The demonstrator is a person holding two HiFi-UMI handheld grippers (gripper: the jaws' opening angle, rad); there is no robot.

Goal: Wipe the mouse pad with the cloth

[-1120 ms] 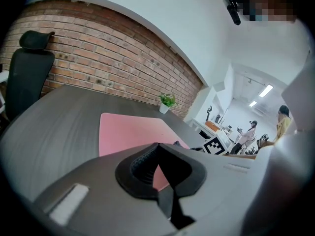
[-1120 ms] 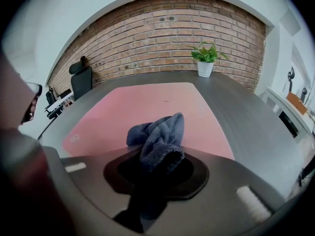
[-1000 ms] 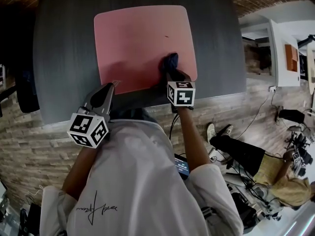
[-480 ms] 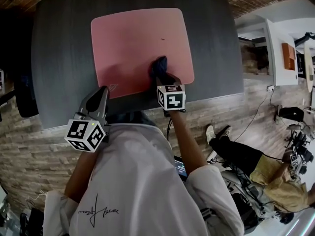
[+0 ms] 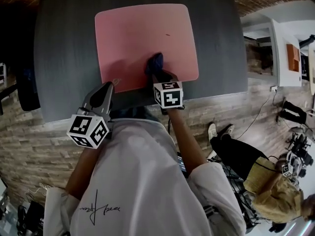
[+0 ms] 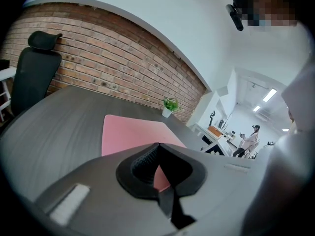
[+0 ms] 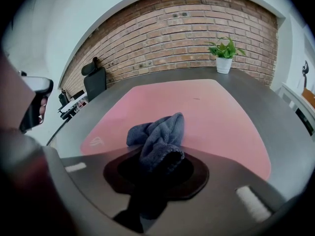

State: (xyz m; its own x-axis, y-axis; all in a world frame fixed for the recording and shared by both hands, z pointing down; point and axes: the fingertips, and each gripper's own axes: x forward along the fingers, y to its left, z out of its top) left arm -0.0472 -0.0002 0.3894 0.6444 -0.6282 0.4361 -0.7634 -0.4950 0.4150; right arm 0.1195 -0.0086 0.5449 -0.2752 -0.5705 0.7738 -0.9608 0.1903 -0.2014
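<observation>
Right hand-held gripper [image 7: 157, 165]: jaws pinched tight on a bunched dark blue cloth [image 7: 160, 131], whose free end bulges out ahead of the tips and lies on the pink mouse pad [image 5: 142, 33]. Change over the last second: I have carried the cloth leftward along the pad's near strip, from close to the near right corner to about the middle of the near edge, in contact throughout as far as the head view shows. Reading: the wipe is under way, one pass along the front strip half done; the far part and the left side of the pad likely remain. Left hand-held gripper [image 5: 109, 86]: jaws pressed together on nothing, held above the near edge of the bench [image 5: 64, 48], just off the pad's near left corner, in much the same place as a second ago. The pad is unpinned and could creep.
</observation>
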